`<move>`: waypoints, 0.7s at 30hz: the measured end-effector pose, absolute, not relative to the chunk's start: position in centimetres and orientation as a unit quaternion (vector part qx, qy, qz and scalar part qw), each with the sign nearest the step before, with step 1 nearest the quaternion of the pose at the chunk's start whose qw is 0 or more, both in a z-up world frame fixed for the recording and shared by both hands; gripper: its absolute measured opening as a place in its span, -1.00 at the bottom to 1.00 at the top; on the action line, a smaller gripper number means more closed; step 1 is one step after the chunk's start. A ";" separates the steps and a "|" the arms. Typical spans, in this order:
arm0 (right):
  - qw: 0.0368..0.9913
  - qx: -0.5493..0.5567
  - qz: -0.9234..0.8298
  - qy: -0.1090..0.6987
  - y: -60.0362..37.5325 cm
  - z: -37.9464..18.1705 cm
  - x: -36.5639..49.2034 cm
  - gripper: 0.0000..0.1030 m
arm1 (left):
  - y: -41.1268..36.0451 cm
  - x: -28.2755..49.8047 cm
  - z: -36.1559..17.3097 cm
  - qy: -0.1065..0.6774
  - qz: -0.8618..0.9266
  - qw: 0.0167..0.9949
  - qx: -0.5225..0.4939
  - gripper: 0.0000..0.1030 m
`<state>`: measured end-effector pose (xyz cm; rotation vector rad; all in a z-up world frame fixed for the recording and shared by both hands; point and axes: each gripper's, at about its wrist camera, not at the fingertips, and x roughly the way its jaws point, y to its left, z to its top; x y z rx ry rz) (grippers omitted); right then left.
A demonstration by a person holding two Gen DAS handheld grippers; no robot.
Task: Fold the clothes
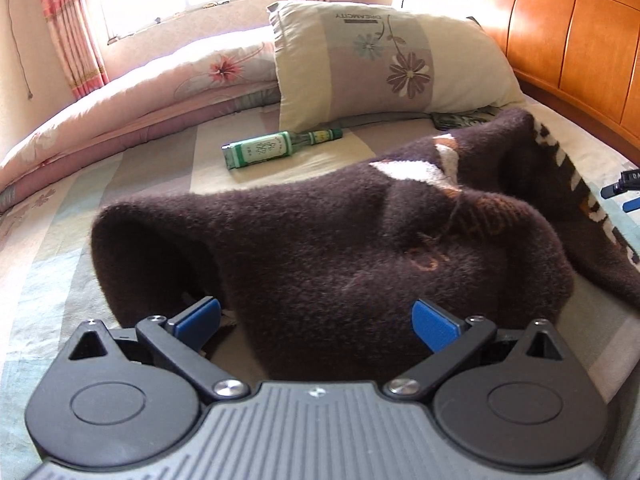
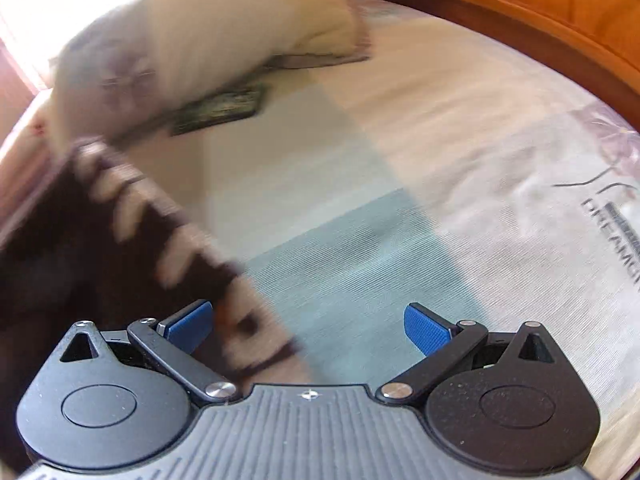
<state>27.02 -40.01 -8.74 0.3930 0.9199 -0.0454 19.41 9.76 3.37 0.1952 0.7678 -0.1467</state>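
Where the bed (image 1: 152, 152) lies striped, we list: brown sweater (image 1: 320, 248), rumpled, before the pillow (image 1: 380, 60); green bottle (image 1: 272, 148) beside; left gripper (image 1: 316, 320) and right gripper (image 2: 308, 324), jaws wide apart, holding nothing.

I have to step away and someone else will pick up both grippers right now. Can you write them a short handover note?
Left gripper: open, fingers either side of a bunched hump of the dark brown sweater, holding nothing.
Right gripper: open, at the sweater's patterned edge, holding nothing; that view is motion-blurred.
The sweater lies crumpled on the striped bedsheet, below the pillow. A green bottle lies on the sheet between sweater and pillow, clear of it.
Done: no neat fold visible.
Left: spread the sweater flat, then fold it. Probably keep it off the bottle.
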 end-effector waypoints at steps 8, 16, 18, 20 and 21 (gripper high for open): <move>0.875 0.006 0.124 0.468 -26.5 -9.1 27.6 1.00 | 8.0 18.5 3.6 0.373 -0.093 0.918 0.100 0.98; 0.871 -0.105 0.025 0.480 -25.8 -12.0 29.8 1.00 | 8.3 18.3 3.3 0.379 -0.082 0.916 0.106 0.98; 0.876 -0.050 0.001 0.479 -29.3 -11.2 30.5 1.00 | 8.3 18.4 3.1 0.378 -0.079 0.916 0.107 0.98; 0.878 -0.027 -0.029 0.476 -32.1 -10.6 31.3 1.00 | 8.3 18.8 2.9 0.380 -0.076 0.915 0.109 0.98; 0.879 -0.018 -0.046 0.475 -33.3 -10.3 31.7 1.00 | 8.3 18.9 2.8 0.382 -0.074 0.915 0.110 0.98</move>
